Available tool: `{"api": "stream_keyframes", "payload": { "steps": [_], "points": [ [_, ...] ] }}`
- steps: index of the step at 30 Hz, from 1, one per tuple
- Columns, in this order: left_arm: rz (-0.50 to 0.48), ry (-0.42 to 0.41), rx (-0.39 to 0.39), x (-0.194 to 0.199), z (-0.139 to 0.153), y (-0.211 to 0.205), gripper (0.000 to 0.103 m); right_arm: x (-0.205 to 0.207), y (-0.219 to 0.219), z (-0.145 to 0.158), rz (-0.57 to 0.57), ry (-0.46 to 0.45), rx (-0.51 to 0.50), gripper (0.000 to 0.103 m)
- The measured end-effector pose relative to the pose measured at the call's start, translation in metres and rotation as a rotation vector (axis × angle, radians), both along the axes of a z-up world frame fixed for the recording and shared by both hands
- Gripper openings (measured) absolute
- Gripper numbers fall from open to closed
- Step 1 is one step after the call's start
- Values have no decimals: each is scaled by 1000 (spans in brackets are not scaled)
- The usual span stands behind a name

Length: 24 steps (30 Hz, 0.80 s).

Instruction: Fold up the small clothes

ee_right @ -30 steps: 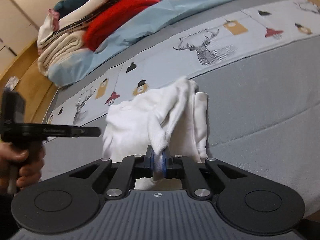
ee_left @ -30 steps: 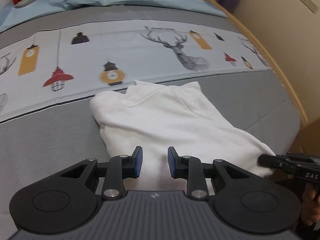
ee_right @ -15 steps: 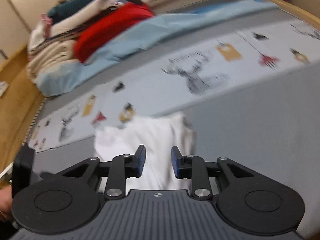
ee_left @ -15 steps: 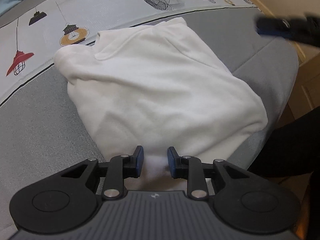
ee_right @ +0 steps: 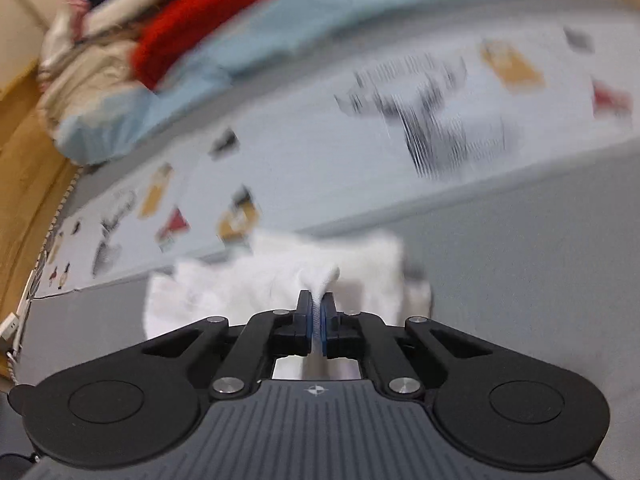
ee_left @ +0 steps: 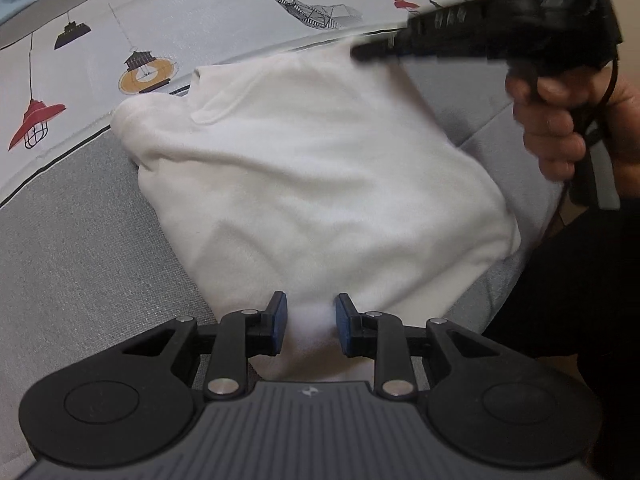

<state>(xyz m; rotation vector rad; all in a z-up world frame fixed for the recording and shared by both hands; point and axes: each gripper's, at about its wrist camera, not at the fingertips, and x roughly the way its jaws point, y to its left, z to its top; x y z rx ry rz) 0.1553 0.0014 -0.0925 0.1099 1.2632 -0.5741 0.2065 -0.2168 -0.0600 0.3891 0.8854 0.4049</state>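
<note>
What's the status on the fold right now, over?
Left hand-held gripper open over white garment. Right hand-held gripper shut on a pinch of it. Nothing blocking on the bedspread.

Garment (ee_left: pixel 312 184) on bed (ee_left: pixel 80 248), clothes pile (ee_right: pixel 120 40) behind — bedspread (ee_right: pixel 304 152) between

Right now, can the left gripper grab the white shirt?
Probably yes. The left gripper has open jaws with the white shirt's near edge lying between them, nothing blocking.

Right wrist view motion-blurred, bedsheet (ee_right: pixel 360 152) prints smeared, clothes pile (ee_right: pixel 168 40) cut off at top edge
</note>
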Motion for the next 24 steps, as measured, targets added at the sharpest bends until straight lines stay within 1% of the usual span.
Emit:
{"api": "stream_keyframes", "payload": {
  "steps": [1, 2, 4, 5, 6, 7, 8, 9, 10, 11, 12, 13, 14, 15, 16, 17, 18, 19, 21, 22, 23, 24],
  "points": [
    [-3, -3, -6, 0, 2, 1, 29, 1, -4, 2, -28, -15, 0, 3],
    [-4, -4, -19, 0, 3, 2, 29, 5, -8, 1, -56, -12, -1, 3],
    [1, 6, -39, 2, 3, 3, 29, 15, -11, -13, -76, 45, -38, 3],
    [2, 9, -36, 3, 2, 3, 29, 18, -10, -21, -75, 80, -64, 3],
    [0, 14, -30, 3, 1, 1, 29, 21, -7, -29, -66, 117, -93, 4],
    [-3, 16, -23, 2, 0, 0, 29, 21, -5, -32, -62, 133, -127, 7],
    [-10, 12, -16, 2, 0, -1, 29, 19, -3, -29, -68, 120, -152, 10],
    [-13, 6, -14, 2, 2, -1, 29, 14, -4, -22, -78, 83, -163, 15],
    [-3, -3, -22, 3, 5, 0, 29, 8, -7, -12, -85, 32, -153, 16],
    [17, -13, -34, 5, 7, 3, 29, 0, -11, 0, -75, -31, -113, 16],
    [48, -27, -49, 8, 10, 8, 29, -9, -13, 12, -34, -98, -61, 16],
    [81, -38, -64, 11, 13, 13, 29, -17, -15, 17, 12, -139, -26, 16],
    [110, -49, -71, 14, 15, 17, 29, -23, -15, 20, 76, -156, 19, 16],
    [142, -63, -71, 17, 17, 20, 29, -27, -15, 18, 159, -126, 85, 18],
    [172, -74, -70, 21, 17, 24, 29, -28, -14, 11, 247, -64, 145, 19],
    [189, -74, -73, 24, 18, 25, 29, -31, -9, 3, 319, -14, 140, 19],
    [204, -75, -74, 27, 18, 26, 29, -35, -5, -2, 357, -3, 74, 19],
    [219, -80, -65, 29, 17, 26, 29, -40, 0, -11, 400, 13, -25, 18],
    [246, -88, -46, 33, 16, 24, 29, -43, 2, -37, 438, 111, -189, 15],
    [261, -86, -38, 36, 14, 24, 29, -42, 1, -42, 437, 124, -219, 15],
    [277, -85, -31, 37, 14, 25, 31, -41, -5, -41, 436, 123, -205, 15],
    [297, -83, -25, 39, 13, 26, 32, -39, -9, -37, 416, 121, -164, 14]
  ]
}}
